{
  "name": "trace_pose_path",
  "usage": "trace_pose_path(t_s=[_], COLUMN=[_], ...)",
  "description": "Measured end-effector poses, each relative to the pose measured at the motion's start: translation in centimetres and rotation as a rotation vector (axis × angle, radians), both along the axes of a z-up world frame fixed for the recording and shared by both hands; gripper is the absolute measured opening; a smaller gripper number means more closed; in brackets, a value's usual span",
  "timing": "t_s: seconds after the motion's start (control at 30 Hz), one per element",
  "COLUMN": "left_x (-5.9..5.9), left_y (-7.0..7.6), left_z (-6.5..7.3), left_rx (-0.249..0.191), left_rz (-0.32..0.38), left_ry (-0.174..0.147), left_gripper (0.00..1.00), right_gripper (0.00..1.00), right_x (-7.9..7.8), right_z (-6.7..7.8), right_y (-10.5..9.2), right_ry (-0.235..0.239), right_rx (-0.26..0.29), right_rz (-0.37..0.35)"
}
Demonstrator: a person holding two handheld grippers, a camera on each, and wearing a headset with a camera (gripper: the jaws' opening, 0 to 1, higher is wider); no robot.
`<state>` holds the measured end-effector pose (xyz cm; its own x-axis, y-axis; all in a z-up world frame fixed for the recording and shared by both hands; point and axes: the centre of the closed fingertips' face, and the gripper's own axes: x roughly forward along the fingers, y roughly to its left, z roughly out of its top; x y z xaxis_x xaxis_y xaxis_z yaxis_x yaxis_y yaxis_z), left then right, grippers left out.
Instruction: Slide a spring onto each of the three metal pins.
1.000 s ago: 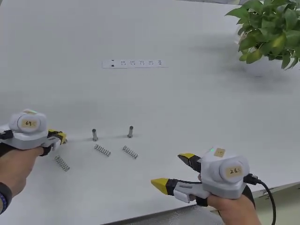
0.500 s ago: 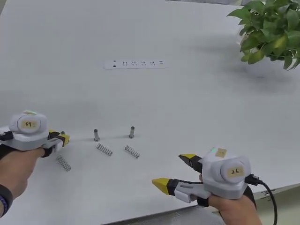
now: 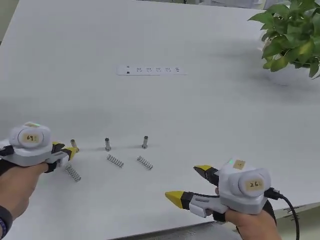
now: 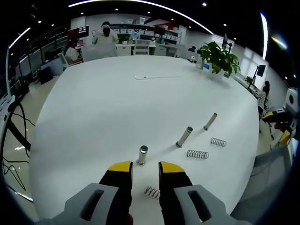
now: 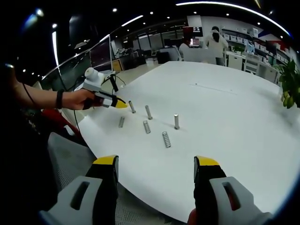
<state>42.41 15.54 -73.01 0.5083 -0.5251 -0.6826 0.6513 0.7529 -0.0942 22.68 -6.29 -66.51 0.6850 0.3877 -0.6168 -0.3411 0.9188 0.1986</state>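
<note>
Three short metal pins stand upright in a row on the white table point(image 3: 200, 115): the left pin point(image 3: 73, 144) point(image 4: 142, 155), the middle pin point(image 3: 107, 144) point(image 4: 184, 136) and the right pin point(image 3: 145, 142) point(image 4: 210, 121). A spring lies flat in front of each: left spring point(image 3: 73, 173) point(image 4: 152, 191), middle spring point(image 3: 115, 160) point(image 4: 197, 153), right spring point(image 3: 145, 162) point(image 4: 218, 142). My left gripper point(image 3: 69, 150) point(image 4: 143, 168) hovers just short of the left pin, jaws a narrow gap apart and empty. My right gripper point(image 3: 189, 183) point(image 5: 156, 161) is wide open and empty near the front edge.
A white power strip point(image 3: 151, 70) lies flat at mid-table, far behind the pins. A potted green plant point(image 3: 292, 30) stands at the far right. The table's front edge point(image 3: 165, 230) runs just below my right gripper. People stand in the room beyond.
The head camera has shifted, so everything sits a little further right. The left pin now shows beside my left gripper's tips. Pins, springs and the right gripper have not moved.
</note>
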Motion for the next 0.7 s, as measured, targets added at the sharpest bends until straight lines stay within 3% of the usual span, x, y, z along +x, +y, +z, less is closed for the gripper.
trace_pose_path(t_s=[0.7], left_x=[-2.9], left_y=[2.3], left_z=[-0.1], left_rx=[-0.026], left_rz=[0.076], left_ry=[0.016], left_gripper=[0.20], right_gripper=[0.64], right_x=[-0.3], right_z=[-0.2], right_y=[0.1], right_ry=[0.001], right_rx=[-0.001], right_rz=[0.018])
